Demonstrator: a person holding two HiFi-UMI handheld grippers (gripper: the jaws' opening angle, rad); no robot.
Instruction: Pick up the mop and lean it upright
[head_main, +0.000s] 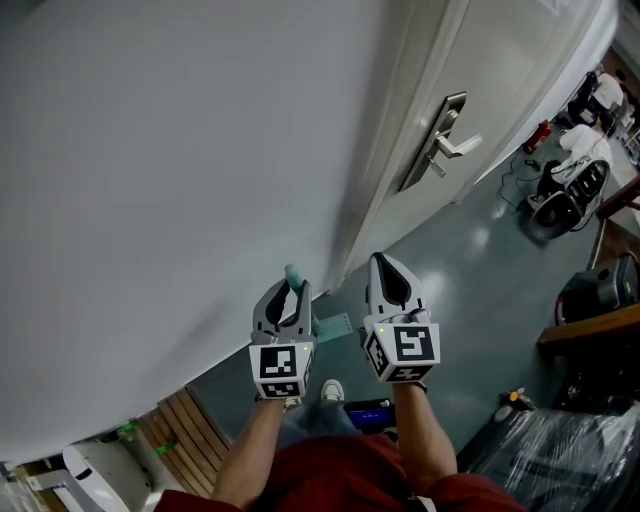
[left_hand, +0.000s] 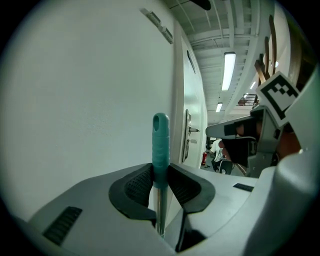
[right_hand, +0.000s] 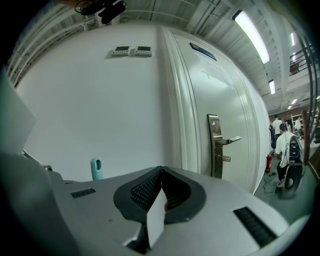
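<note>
The mop handle has a teal grip (left_hand: 160, 145) on a metal shaft (left_hand: 160, 212) and stands upright. My left gripper (left_hand: 160, 172) is shut on it just below the grip's top, close to the white wall (left_hand: 85, 100). In the head view the teal tip (head_main: 293, 277) pokes up from the left gripper (head_main: 288, 300). My right gripper (head_main: 392, 282) hovers beside it to the right, jaws shut with nothing between them. From the right gripper view the teal tip (right_hand: 96, 169) shows at the left, and the right gripper (right_hand: 161, 182) holds nothing. The mop head is hidden below.
A white door (head_main: 470, 90) with a metal lever handle (head_main: 445, 140) stands right of the wall. A person (right_hand: 286, 150) and gear (head_main: 565, 190) are on the grey floor further right. Wooden slats (head_main: 180, 440) lie at lower left. Dark wrapped items (head_main: 570, 450) sit at lower right.
</note>
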